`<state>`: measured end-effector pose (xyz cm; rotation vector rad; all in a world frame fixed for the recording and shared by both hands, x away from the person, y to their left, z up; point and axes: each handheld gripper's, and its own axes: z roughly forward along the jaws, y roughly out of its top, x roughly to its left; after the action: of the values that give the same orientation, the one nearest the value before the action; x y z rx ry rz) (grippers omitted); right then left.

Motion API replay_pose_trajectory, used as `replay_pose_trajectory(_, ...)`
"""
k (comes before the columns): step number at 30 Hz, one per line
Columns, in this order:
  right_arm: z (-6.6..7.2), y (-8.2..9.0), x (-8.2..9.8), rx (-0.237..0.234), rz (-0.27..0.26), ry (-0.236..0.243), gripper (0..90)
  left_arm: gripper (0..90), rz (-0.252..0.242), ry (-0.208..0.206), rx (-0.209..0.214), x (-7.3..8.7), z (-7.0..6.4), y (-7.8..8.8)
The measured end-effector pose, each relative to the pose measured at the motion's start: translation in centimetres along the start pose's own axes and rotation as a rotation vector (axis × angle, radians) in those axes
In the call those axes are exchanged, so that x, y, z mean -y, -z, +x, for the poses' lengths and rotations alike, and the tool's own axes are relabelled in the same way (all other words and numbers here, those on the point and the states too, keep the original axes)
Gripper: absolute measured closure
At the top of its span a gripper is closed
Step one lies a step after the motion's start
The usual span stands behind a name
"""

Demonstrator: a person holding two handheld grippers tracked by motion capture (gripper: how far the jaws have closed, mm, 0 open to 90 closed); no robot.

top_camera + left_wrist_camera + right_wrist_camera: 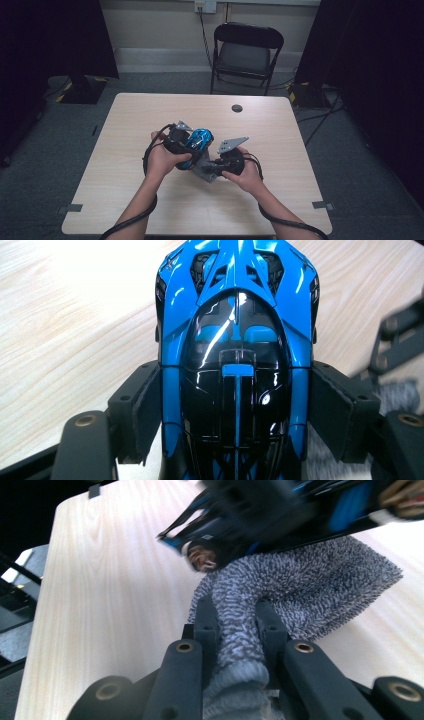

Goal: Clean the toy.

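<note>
A glossy blue and black toy car (199, 140) is held above the middle of the table. My left gripper (235, 405) is shut on the toy car (235, 330), its pads pressing both flanks. My right gripper (235, 625) is shut on a grey speckled cloth (310, 587), which spreads out under the toy car (280, 515) seen from below. In the high view the left gripper (186, 142) sits left of the car and the right gripper (219, 165) is at its lower right, with the cloth (204, 171) bunched between them.
The light wooden table (150, 115) has a round dark grommet (237, 108) near its far edge. A black folding chair (246, 52) stands behind the table. Dark curtains hang at both sides, and cables lie on the floor at the right.
</note>
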<state>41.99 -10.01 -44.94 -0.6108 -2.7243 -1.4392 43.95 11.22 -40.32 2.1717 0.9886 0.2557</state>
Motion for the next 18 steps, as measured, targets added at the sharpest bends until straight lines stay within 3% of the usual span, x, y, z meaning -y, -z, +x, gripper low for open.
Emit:
replay_pose_trajectory(7, 1.0, -1.0, 0.8, -0.053, 0.024, 0.017, 76.4, 28.1, -0.021, 0.022, -0.008, -0.6, 0.4, 0.1)
replay_pose_trajectory(9, 1.3, -1.0, 1.0, -0.061, 0.033, 0.029, 76.3, 28.1, -0.016, 0.012, -0.024, -0.8, 0.4, 0.1)
replay_pose_trajectory(13, 1.3, -0.6, 1.2, -0.047, 0.05, 0.032, 76.3, 28.1, -0.015, 0.014, -0.03, -0.9, 0.6, 0.3)
replay_pose_trajectory(18, 0.0, 0.5, 1.5, 0.001, 0.055, 0.015, 76.3, 28.1, -0.023, 0.021, -0.035, -0.6, 0.6, 0.9)
